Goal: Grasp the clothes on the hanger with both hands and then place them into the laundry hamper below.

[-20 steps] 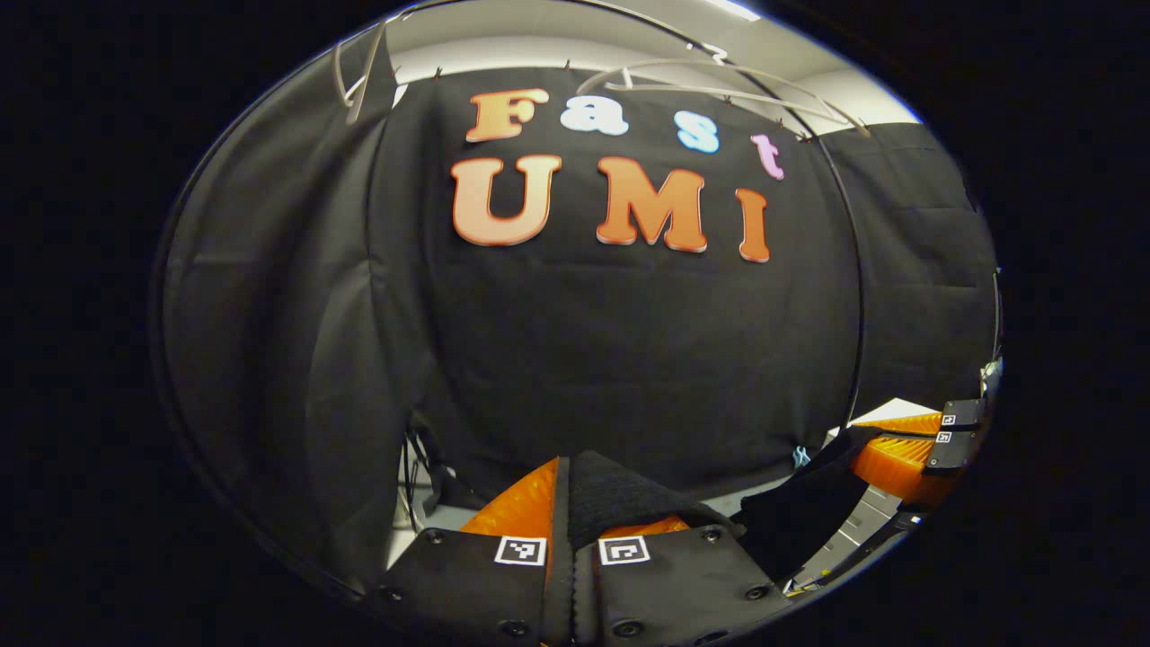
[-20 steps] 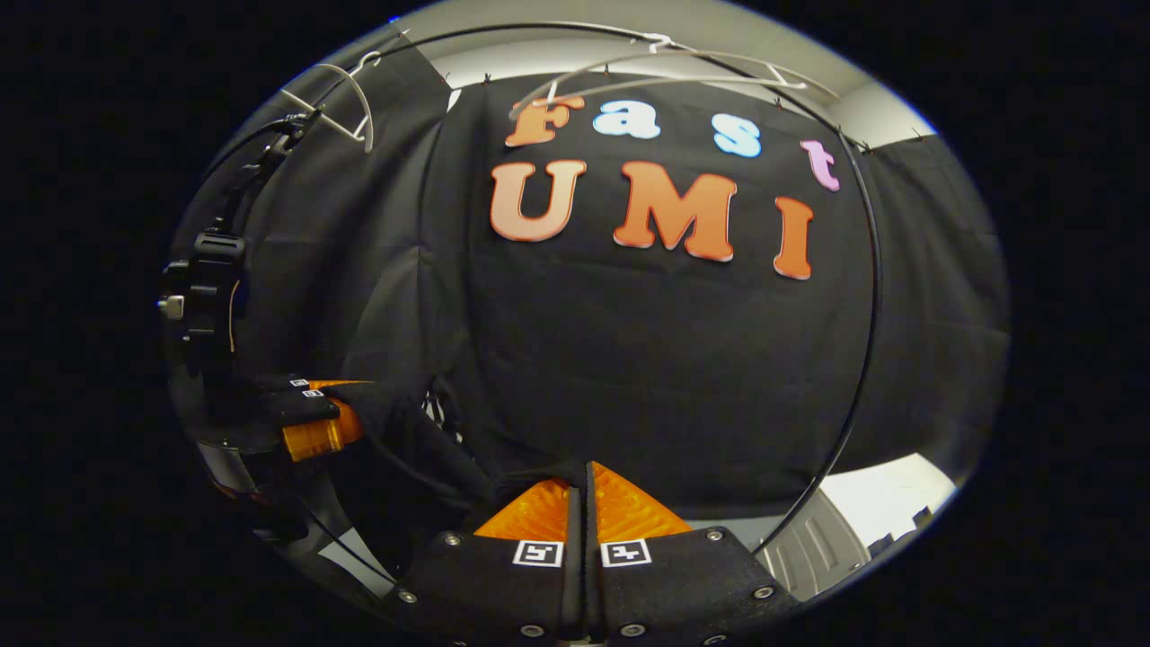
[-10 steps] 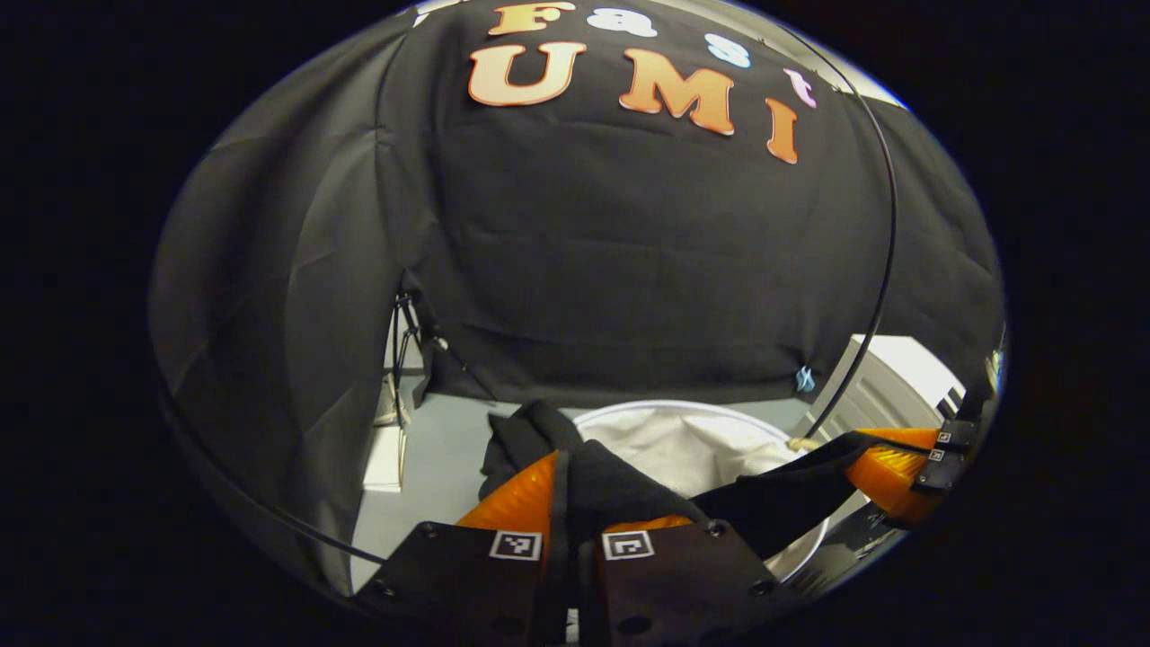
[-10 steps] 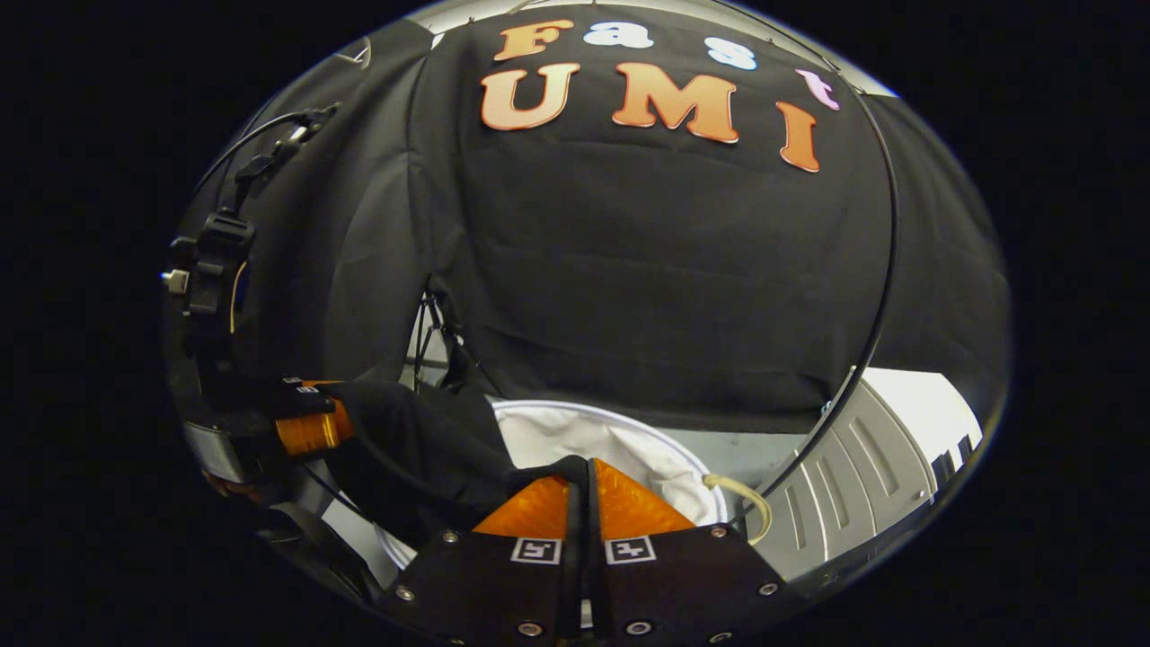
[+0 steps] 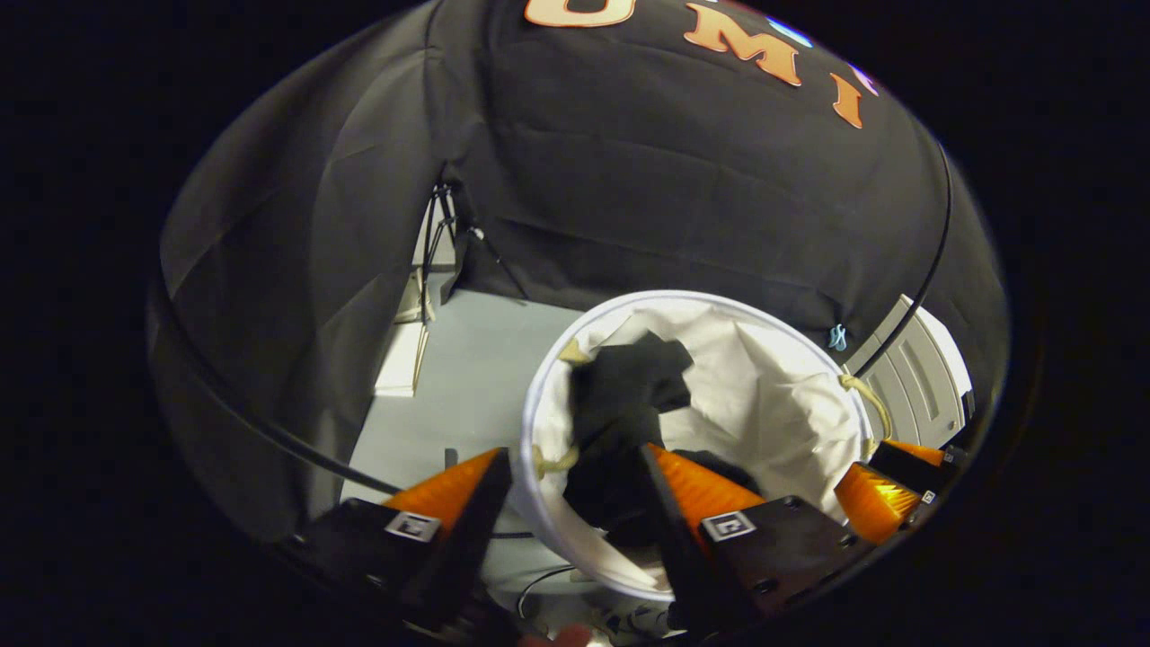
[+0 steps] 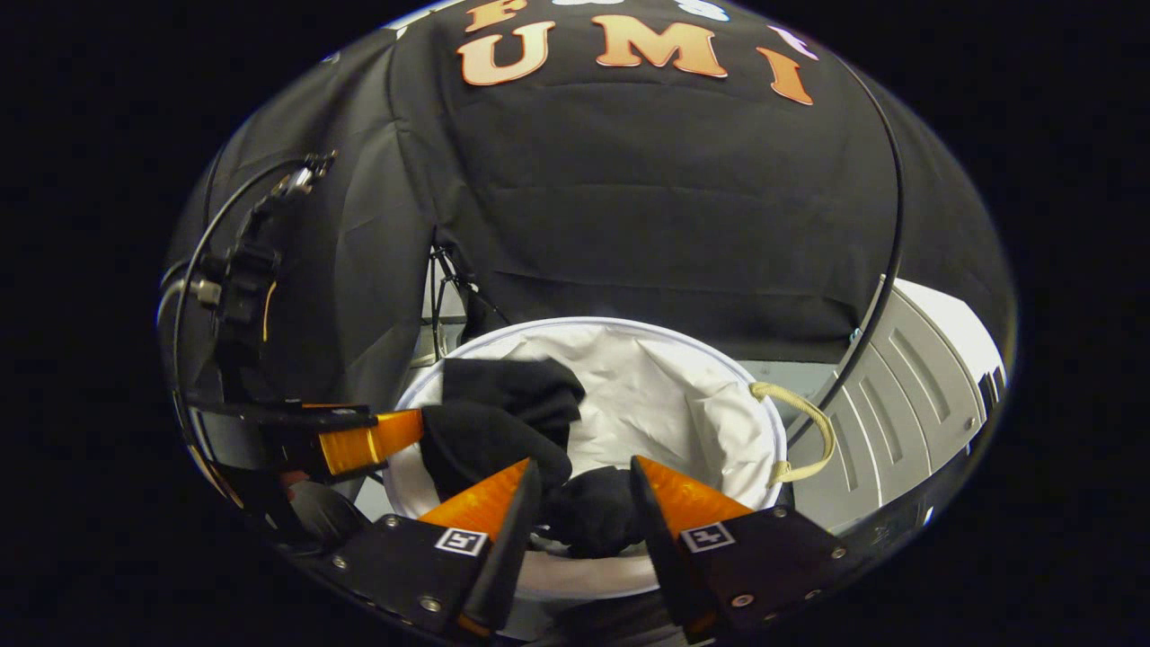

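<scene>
1. Release step: left tongs point(image 5: 566, 481) and right tongs point(image 6: 584, 490) both spread apart, gripping nothing.
2. Black garment point(image 6: 503, 418) lies inside the white hamper point(image 6: 764, 431), part draped at its rim.
3. Next, I'd judge: lift both clear.

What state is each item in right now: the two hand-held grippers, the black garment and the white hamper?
Left hand-held gripper: open, above the hamper's rim.
Right hand-held gripper: open, above the hamper's near rim.
Black cloth garment: released, bunched up inside the hamper.
Round white fabric laundry hamper: upright, mouth open, holding the garment.
</scene>
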